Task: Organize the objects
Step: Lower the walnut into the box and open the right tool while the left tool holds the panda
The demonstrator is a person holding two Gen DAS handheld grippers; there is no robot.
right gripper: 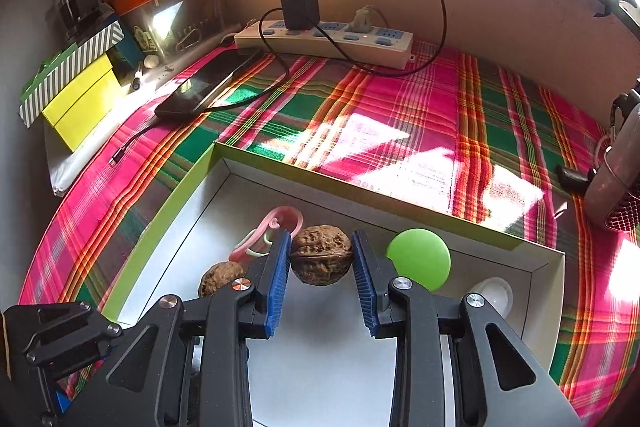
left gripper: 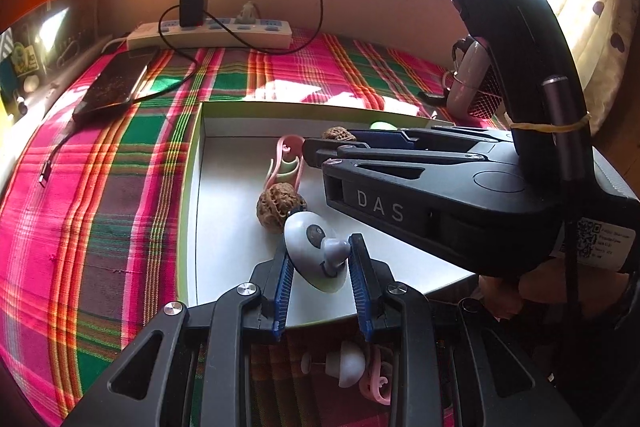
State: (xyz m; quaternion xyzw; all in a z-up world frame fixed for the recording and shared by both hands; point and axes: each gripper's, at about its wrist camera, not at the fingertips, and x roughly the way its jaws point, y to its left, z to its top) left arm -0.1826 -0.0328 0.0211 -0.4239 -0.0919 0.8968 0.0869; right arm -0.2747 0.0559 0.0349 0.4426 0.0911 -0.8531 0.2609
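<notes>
My left gripper [left gripper: 320, 259] is shut on a grey suction hook [left gripper: 316, 251], held over the near edge of the white tray [left gripper: 236, 259]. A walnut [left gripper: 276, 205] and a pink clip [left gripper: 284, 163] lie in the tray just beyond it. My right gripper [right gripper: 322, 259] is shut on another walnut [right gripper: 322, 253] above the tray [right gripper: 320, 359]. In the right wrist view a second walnut [right gripper: 220, 277] and the pink clip [right gripper: 276, 227] lie to the left, a green disc [right gripper: 420, 259] and a white cup-like piece [right gripper: 494, 295] to the right. The right gripper's black body [left gripper: 420, 179] crosses the left wrist view.
The tray rests on a pink and green plaid cloth [right gripper: 400, 115]. At the back are a power strip [right gripper: 324, 39] with a black charger [right gripper: 298, 7], its cable, and a dark phone [right gripper: 204, 83]. Yellow and striped boxes [right gripper: 80, 95] stand far left. A pink clip and grey piece [left gripper: 352, 367] lie below the left gripper.
</notes>
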